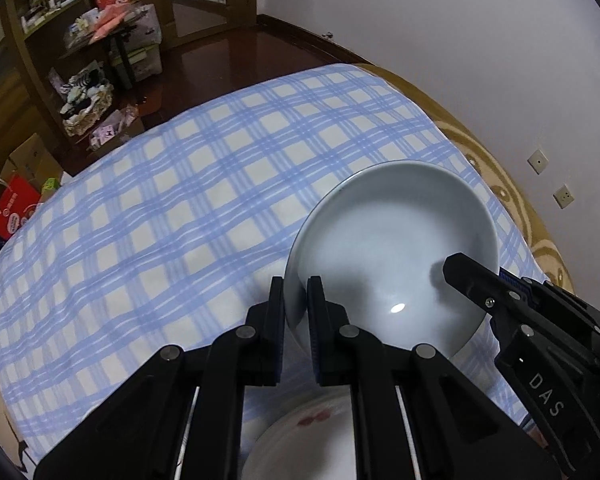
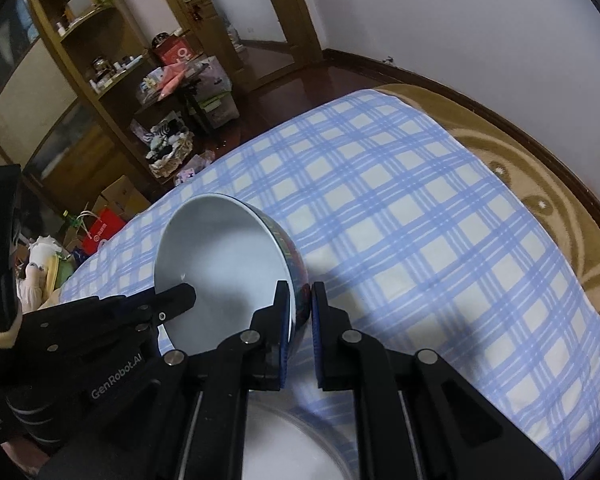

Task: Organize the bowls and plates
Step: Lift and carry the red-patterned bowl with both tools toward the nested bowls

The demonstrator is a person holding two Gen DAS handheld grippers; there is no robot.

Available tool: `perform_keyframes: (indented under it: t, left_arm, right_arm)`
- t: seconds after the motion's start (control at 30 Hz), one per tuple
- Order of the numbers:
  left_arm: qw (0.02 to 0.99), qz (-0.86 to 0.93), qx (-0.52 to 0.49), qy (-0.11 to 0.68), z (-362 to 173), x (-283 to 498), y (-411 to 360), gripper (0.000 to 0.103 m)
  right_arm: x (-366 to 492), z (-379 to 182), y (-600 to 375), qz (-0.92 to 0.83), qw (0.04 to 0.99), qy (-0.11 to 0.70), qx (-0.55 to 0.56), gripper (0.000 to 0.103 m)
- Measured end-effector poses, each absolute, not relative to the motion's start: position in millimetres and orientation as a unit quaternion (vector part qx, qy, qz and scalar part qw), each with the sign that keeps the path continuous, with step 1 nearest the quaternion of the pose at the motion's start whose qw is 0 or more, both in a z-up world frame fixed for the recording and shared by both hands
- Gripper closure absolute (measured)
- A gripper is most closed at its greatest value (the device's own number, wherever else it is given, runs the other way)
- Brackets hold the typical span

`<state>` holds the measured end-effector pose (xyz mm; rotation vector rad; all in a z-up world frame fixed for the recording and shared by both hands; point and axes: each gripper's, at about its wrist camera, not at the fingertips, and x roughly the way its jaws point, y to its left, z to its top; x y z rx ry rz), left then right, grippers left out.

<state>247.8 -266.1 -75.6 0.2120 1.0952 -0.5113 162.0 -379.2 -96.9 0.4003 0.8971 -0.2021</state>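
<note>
Left tool [image 1: 296,300] pinching the left rim of white bowl [image 1: 392,240], one finger inside, one outside. Right tool [image 2: 300,304] pinching the opposite rim of the same bowl [image 2: 224,264], inner finger on the white inside, outer finger on the dark patterned outside wall. Both tools nearly pressed together, only the thin bowl wall between the pads. Bowl held off the surface, tilted, opening turned toward the left camera and seen from the side in the right view. Right tool [image 1: 484,284] also visible in the left view, reaching over the far rim of the bowl; left tool [image 2: 172,300] visible in the right view at the lower left rim. Below the bowl, near the bottom edge, white plate [image 1: 300,440] with small red marks, partly hidden by the tool arms. Under everything, blue and white checked cloth [image 1: 160,208] spread over a bed. Beyond it, dark wooden floor [image 1: 220,52], wooden shelf [image 1: 28,40] with clutter, white wall [image 1: 440,20].
</note>
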Motion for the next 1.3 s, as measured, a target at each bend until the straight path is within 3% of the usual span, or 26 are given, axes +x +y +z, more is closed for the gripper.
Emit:
perform_keyframes:
  t: [0.77,1.3]
  left_arm:
    - [0.838,-0.199,0.088,0.500,-20.9,184.6,-125.8,0.092]
    - [0.850,-0.163,0.048,0.498,-11.8,161.1,-53.4,0.092]
  right_arm:
    - [125.4,-53.4,-241.5,-0.037,0.900,0.415,0.128,0.093]
    - [118.0,-43.5,-174.0,-0.003,0.903,0.418,0.099,0.093]
